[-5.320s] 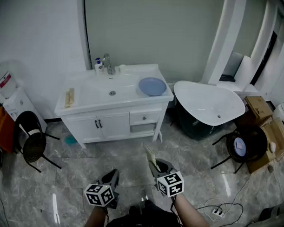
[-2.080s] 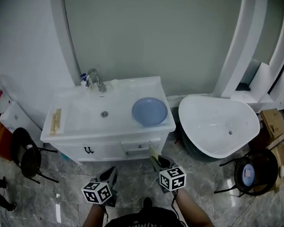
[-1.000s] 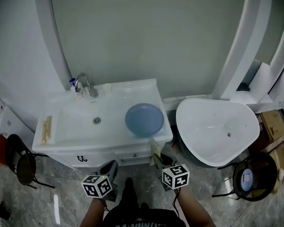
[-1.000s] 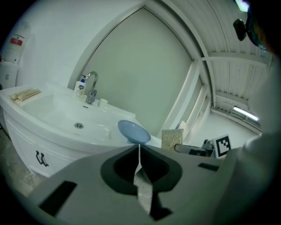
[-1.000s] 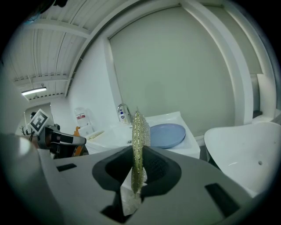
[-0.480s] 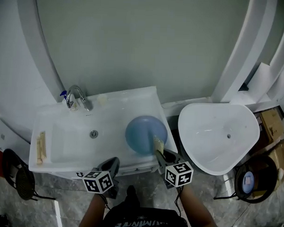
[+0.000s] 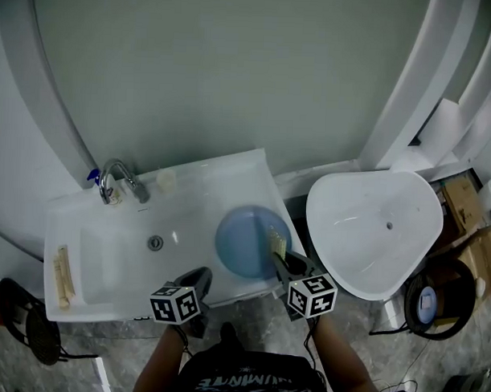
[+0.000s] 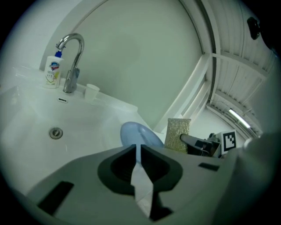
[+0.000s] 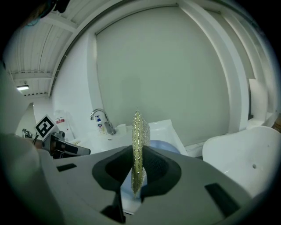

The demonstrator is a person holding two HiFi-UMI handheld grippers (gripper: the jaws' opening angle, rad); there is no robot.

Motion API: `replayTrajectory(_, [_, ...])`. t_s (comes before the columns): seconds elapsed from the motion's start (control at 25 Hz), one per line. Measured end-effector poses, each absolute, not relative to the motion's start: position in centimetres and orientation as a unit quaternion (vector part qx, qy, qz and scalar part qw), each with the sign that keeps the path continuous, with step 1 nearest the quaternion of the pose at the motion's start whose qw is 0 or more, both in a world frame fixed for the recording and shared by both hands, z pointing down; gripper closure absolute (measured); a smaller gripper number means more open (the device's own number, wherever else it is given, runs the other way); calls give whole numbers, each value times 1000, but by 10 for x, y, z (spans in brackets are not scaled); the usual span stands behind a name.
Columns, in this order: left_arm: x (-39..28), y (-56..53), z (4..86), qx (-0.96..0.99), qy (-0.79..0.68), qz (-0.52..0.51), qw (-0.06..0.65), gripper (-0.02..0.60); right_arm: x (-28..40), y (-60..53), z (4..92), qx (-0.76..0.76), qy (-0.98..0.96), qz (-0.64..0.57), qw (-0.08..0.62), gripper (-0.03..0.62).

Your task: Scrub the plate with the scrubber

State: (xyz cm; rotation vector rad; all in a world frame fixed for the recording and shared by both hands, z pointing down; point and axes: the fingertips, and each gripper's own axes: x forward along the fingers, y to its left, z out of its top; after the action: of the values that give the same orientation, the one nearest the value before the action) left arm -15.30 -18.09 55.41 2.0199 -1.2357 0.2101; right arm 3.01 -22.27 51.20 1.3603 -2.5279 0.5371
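On the white vanity counter, the blue plate (image 7: pixel 245 241) lay flat at the right end, with nothing visible on it. Over its 3 o'clock rim hung the gold scrubber (image 7: pixel 277 241), clamped edge-up between the jaws of the right gripper (image 7: pixel 279 257); whether it touched the plate could not be told. The left gripper (image 7: pixel 201 276), jaws pressed together on nothing, hovered near the plate's 7 o'clock. Judging by this, scrubbing had not begun: the scrubber was in hand and every stroke remained. At 9 o'clock the sink basin (image 7: pixel 107 255) showed only its drain (image 7: pixel 155 243), with the faucet (image 7: pixel 116 179) at 10 o'clock. At 3 o'clock a white bathtub (image 7: pixel 365 227) stood dry.
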Motion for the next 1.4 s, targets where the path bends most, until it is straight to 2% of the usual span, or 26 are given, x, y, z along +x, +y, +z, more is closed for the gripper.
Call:
replayTrajectory(0.36, [-147,-213,575,798,-433,89,409,558,24,-252,514,493,-843,182,114,525])
replayTrajectory(0.4, [-146,-215,579,799,-427,91,414,538,22,-254,514,495,-842,182,114,525])
replayTrajectory(0.48, [-143,-217,586,799,-415,96,424,446,18,-258,515,498,-840,181,115,525])
replayTrajectory(0.6, [-142,-222,594,798,-411,103,430,434,15,-262,517,501,-838,181,117,525])
replayTrajectory(0.8, [-139,-232,605,791,-399,106,451,365,12,-266,521,501,-837,176,134,525])
replayTrajectory(0.96, [-135,-237,613,782,-402,111,464,347,16,-268,523,504,-834,178,137,525])
replayTrajectory(1.4, [-115,-256,631,761,-417,144,475,347,30,-288,532,481,-844,191,141,525])
